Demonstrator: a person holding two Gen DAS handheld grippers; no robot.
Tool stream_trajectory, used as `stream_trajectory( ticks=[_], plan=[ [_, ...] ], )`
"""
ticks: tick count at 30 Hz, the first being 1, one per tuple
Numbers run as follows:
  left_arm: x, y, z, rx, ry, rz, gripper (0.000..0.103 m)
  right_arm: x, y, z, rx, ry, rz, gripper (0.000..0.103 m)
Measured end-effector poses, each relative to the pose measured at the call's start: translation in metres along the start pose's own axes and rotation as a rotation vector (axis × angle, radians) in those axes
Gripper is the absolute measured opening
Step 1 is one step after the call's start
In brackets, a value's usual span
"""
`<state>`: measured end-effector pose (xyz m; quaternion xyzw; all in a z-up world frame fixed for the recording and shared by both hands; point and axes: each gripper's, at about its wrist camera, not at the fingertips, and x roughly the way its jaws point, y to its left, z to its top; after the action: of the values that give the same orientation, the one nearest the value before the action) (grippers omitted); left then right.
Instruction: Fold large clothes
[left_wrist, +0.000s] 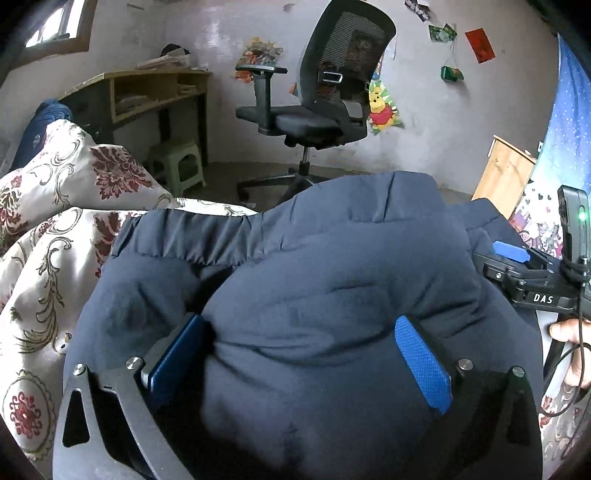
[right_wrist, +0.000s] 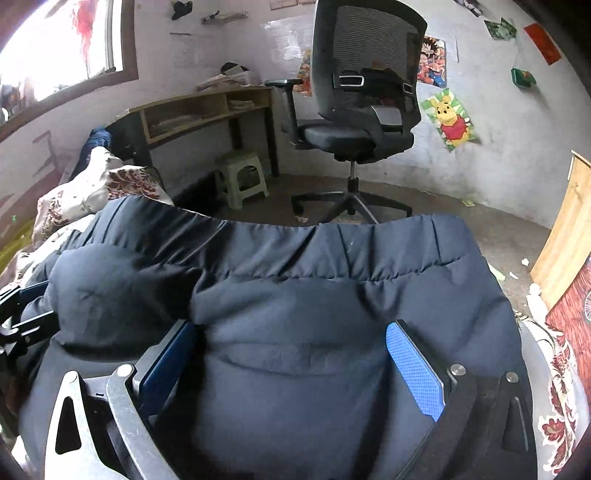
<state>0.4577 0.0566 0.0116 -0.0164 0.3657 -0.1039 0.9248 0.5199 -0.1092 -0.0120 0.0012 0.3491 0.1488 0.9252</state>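
Note:
A dark navy puffer jacket (left_wrist: 332, 266) lies bunched on a floral bedspread (left_wrist: 48, 229). My left gripper (left_wrist: 299, 332) has its blue pads (left_wrist: 423, 363) spread wide, with a thick fold of the jacket bulging between them. My right gripper (right_wrist: 291, 339) also stands wide, with the jacket (right_wrist: 314, 266) filling the gap between its blue pads (right_wrist: 415, 373). The right gripper's body shows at the right edge of the left wrist view (left_wrist: 532, 273). The left gripper's body shows at the left edge of the right wrist view (right_wrist: 22, 325). The jacket's elastic hem (right_wrist: 332, 236) runs across the far side.
A black office chair (right_wrist: 365, 99) stands on the floor beyond the bed. A wooden desk (right_wrist: 199, 110) and a green stool (right_wrist: 242, 181) are at the back left. A wooden cabinet (right_wrist: 569, 236) is at the right. A floral quilt heap (left_wrist: 74, 166) lies left.

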Motion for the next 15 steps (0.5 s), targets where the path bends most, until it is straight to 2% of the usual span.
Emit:
stream_trajectory(
  ticks=[6,11,15],
  plan=[
    [0.010,0.009,0.010,-0.055,0.023,-0.011,0.102,0.016,-0.006,0.009,-0.008,0.045,-0.036,0.103],
    [0.015,0.015,0.017,-0.104,0.026,-0.005,0.102,0.031,-0.015,0.012,0.021,0.102,-0.002,0.103],
    [0.023,0.015,0.024,-0.109,0.044,0.014,0.102,0.034,-0.018,0.009,0.036,0.105,0.017,0.103]
  ],
)
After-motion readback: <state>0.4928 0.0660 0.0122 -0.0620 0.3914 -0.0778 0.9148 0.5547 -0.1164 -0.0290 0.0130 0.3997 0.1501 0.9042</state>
